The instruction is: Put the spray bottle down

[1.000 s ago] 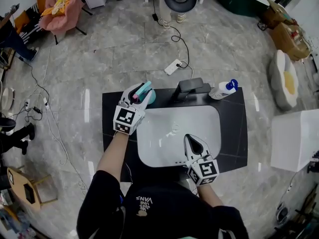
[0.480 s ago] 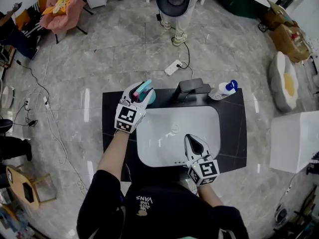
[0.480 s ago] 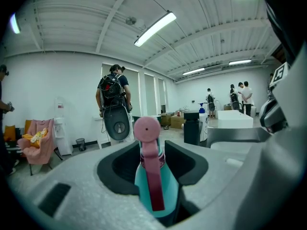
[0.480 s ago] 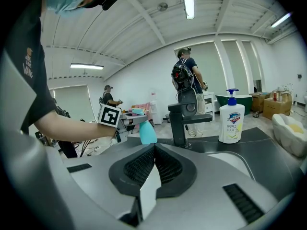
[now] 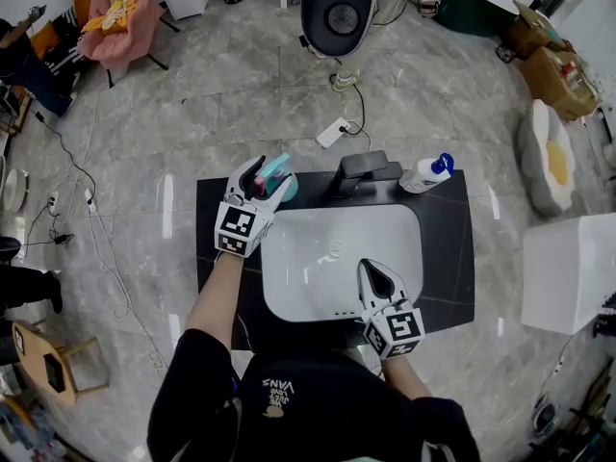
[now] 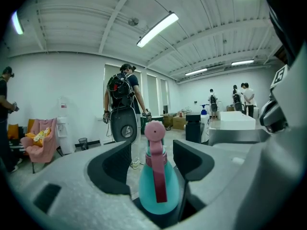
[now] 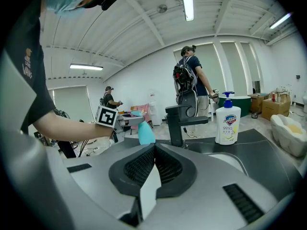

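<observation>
Release step: the spray bottle is being let go.
Left claw (image 5: 268, 181) is opening, its jaws clear of the spray bottle (image 6: 158, 190) upright between them on the bench (image 5: 443, 248). Next, back off without tipping it. Right claw (image 5: 377, 279) is shut, empty.

left gripper (image 6: 154, 153) fingers opening; teal spray bottle (image 6: 158, 188) upright between them

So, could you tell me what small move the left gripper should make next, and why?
Probably draw the left gripper straight back off the spray bottle. Its jaws are opening and look clear of the bottle, which seems to stand upright on the black counter; a straight retreat shouldn't tip it.
</observation>
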Tool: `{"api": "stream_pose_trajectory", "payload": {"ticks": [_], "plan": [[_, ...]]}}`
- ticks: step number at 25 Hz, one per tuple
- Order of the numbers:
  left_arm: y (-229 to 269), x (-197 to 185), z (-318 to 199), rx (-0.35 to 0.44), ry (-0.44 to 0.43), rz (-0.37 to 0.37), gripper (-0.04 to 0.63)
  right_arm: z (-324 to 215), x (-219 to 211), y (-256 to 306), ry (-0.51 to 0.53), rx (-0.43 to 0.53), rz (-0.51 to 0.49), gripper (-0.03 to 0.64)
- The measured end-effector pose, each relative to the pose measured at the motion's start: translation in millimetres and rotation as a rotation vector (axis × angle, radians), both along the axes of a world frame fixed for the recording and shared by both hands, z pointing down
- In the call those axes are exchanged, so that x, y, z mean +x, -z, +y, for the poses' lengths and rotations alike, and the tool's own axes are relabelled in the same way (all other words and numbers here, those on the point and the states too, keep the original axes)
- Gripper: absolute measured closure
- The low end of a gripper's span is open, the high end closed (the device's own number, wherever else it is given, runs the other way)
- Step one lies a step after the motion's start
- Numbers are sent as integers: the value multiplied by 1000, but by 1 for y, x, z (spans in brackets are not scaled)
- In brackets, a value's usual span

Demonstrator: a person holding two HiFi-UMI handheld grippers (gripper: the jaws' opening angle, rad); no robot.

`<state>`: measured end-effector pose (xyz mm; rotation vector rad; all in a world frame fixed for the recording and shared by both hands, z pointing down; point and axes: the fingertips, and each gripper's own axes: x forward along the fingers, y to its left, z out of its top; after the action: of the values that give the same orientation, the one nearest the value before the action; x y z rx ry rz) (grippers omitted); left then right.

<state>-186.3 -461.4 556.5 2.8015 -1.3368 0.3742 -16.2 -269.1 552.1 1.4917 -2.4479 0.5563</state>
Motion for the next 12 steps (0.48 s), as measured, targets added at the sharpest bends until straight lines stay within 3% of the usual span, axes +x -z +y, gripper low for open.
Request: {"api": "stream_pose_trajectory", "payload": {"ticks": [12], "plan": [[24, -11, 29, 38, 47, -37, 325, 5, 6, 9, 39, 34, -6, 615]]}}
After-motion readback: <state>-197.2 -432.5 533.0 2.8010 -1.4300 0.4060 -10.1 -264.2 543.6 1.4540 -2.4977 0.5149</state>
